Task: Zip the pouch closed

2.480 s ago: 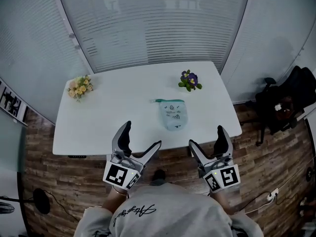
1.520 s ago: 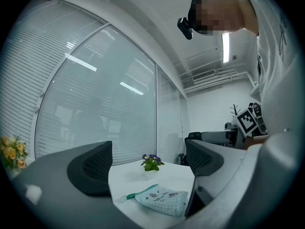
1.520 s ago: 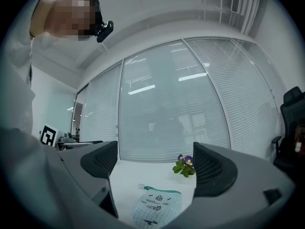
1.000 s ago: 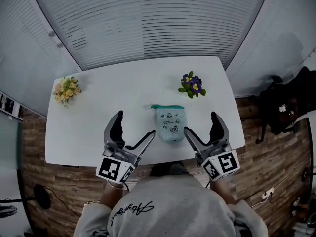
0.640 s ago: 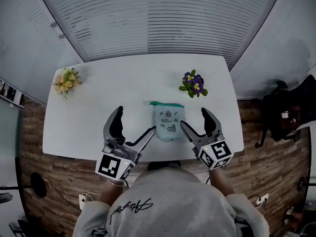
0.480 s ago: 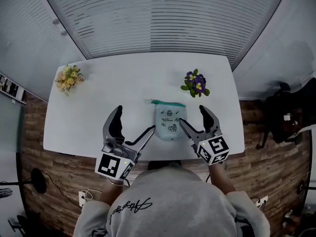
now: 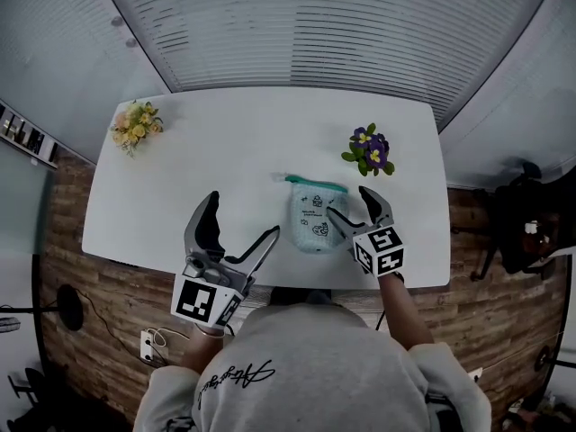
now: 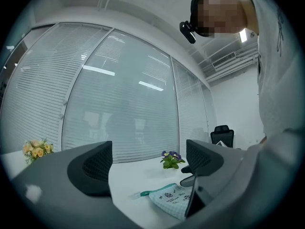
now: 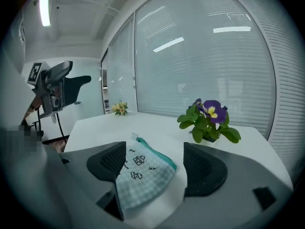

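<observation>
Clearly the work is only at its approach. The pouch (image 7: 313, 219) lies flat on the white table (image 7: 225, 142), close to the near edge and about in the middle. Its teal zipper (image 7: 315, 181) runs along the far side, and a small tab sticks out at the zipper's left end. I cannot tell from these views how much of the zipper is already closed.

The right gripper (image 7: 348, 203) hangs low over the right part of the pouch and points slightly downward. Its jaws have just narrowed a little but stand well apart. In the right gripper view the pouch's near right corner lies between them, yet neither pad presses on it, so nothing is held. I judge that it is placed there to pin or pinch the fabric.

The left gripper (image 7: 243, 216) waits level at the near table edge, just left of the pouch. Its jaws are wide apart and nothing is between them. From there it can probably reach the tab.

A purple flower pot (image 7: 369, 149) and a yellow bouquet (image 7: 135, 124) stand well clear of the pouch.
</observation>
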`<state>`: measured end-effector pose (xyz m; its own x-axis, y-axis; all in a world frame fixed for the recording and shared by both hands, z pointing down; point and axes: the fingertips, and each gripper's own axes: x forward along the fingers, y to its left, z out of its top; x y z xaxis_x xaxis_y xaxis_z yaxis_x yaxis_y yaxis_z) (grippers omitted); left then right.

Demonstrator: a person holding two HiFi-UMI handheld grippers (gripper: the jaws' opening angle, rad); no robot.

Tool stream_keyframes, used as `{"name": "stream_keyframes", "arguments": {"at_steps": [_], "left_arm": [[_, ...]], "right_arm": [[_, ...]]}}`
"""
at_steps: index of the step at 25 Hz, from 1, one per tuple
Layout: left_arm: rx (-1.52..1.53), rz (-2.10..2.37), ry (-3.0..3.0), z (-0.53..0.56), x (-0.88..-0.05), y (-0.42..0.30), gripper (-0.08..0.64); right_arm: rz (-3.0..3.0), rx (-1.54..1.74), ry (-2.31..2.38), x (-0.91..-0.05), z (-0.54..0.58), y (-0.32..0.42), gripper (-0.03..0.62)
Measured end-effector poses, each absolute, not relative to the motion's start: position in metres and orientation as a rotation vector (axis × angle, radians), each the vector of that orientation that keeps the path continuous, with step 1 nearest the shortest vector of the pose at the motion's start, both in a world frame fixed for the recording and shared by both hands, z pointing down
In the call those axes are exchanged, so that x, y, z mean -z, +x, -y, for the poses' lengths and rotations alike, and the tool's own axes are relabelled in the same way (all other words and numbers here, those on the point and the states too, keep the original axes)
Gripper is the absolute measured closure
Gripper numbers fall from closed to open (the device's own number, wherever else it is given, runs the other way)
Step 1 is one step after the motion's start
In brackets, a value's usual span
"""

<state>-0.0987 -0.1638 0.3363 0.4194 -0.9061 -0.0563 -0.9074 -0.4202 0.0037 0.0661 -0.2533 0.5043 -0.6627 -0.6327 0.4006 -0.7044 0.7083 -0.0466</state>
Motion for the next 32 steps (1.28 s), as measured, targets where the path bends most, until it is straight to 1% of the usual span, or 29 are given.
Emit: {"name": "stream_keyframes", "arguments": {"at_steps": [8,19,28,32], "left_arm": [[-0.051,-1.718,-2.604,0.159,-0.339,-0.104,0.094],[-0.013,-1.755,-2.583,0.154,-0.337,-0.112,0.094],[-0.007,-1.780,-2.582,0.151,-0.340,-0.117,0.094],[-0.010,-1.780,-2.589,0.150,-0.342,-0.115,0.094]], "right_arm": [[2.459,-0.292,0.963,-0.535,0.269,0.056,0.229],[2.378,-0.302,0.956,-0.557,0.287,0.059,0.251],[2.331,-0.309,0.939,-0.570,0.288,0.062,0.280],[2.298,-0.276,0.923,-0.575,0.287,0.061,0.309]]}}
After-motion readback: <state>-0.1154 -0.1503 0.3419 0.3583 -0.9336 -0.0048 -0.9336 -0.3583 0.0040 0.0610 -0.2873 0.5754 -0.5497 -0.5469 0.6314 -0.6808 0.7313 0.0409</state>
